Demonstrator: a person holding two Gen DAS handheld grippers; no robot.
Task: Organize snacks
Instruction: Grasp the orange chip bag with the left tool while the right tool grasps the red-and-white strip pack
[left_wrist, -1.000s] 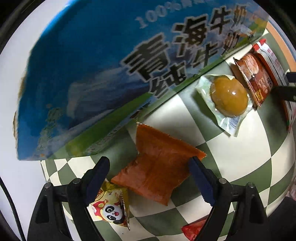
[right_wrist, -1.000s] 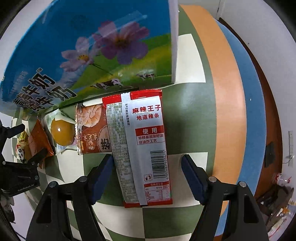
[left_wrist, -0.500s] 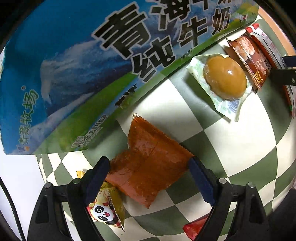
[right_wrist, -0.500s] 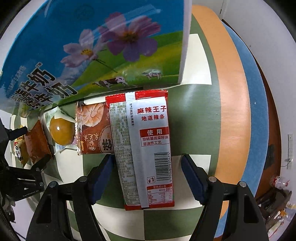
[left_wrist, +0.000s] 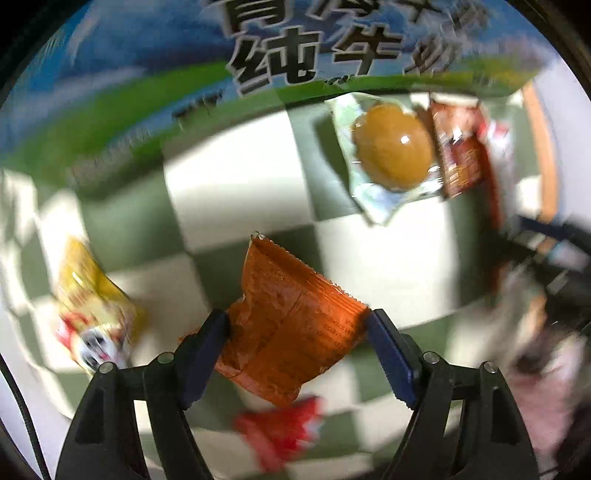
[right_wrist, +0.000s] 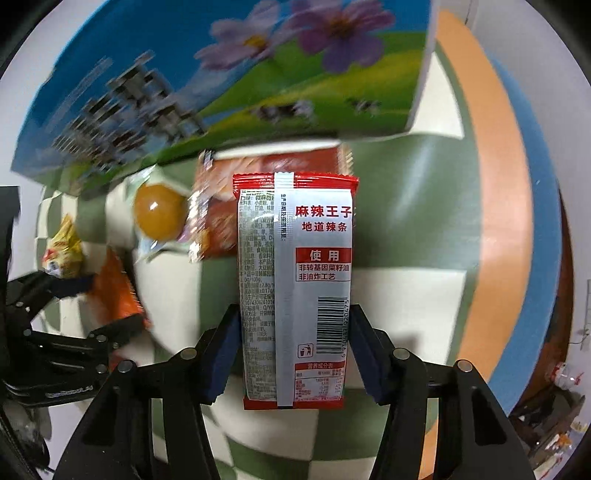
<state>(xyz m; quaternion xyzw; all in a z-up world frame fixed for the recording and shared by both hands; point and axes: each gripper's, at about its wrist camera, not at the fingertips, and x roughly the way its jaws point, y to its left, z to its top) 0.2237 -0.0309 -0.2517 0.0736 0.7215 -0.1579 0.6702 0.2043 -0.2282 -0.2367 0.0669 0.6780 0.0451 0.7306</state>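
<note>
My left gripper is shut on an orange snack packet, its pads pressing both sides; the packet looks lifted off the checked cloth. My right gripper is shut on a long red and white spicy-strip packet, held by its lower half. A sealed braised egg and a brown shrimp-print packet lie by the blue milk carton. The egg and the carton also show in the right wrist view.
A yellow panda-print packet lies at the left and a red packet lies under my left gripper. The green and white checked cloth ends at orange and blue bands on the right.
Both grippers have closed on their packets. The left one has swung right with the orange packet, and the right one has raised the red and white packet off the shrimp packet.
</note>
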